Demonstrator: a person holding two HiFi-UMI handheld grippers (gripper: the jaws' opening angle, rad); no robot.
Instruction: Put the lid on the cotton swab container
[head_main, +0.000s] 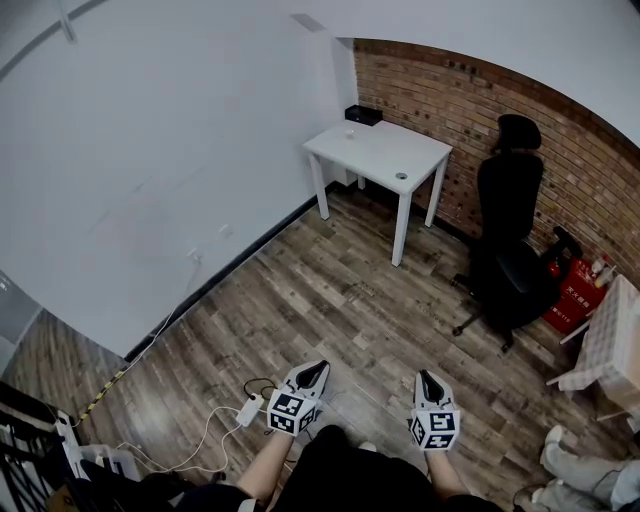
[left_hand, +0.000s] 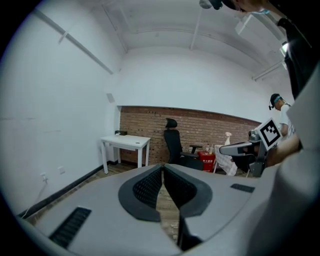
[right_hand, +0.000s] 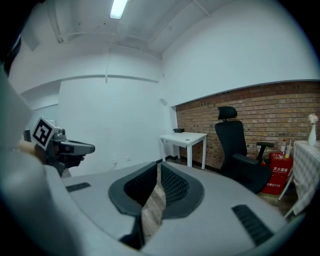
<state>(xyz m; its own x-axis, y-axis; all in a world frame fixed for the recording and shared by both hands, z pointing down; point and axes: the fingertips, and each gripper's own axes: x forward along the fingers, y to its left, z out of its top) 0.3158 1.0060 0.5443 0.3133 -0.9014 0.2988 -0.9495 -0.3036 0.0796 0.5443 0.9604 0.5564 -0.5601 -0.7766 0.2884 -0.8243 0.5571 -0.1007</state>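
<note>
The left tool (head_main: 314, 372) and the right tool (head_main: 428, 380) are hanging clenched on nothing. Well ahead of them, a white desk (head_main: 375, 152) is carrying a black box (head_main: 363, 115), a small white thing (head_main: 349, 131) and a round thing (head_main: 401, 176); both are looking too small to tell container from lid.

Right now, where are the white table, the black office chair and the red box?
white table (head_main: 380, 152): head view, bare tabletop.
black office chair (head_main: 508, 200): head view, backrest.
red box (head_main: 575, 292): head view, front face.
</note>
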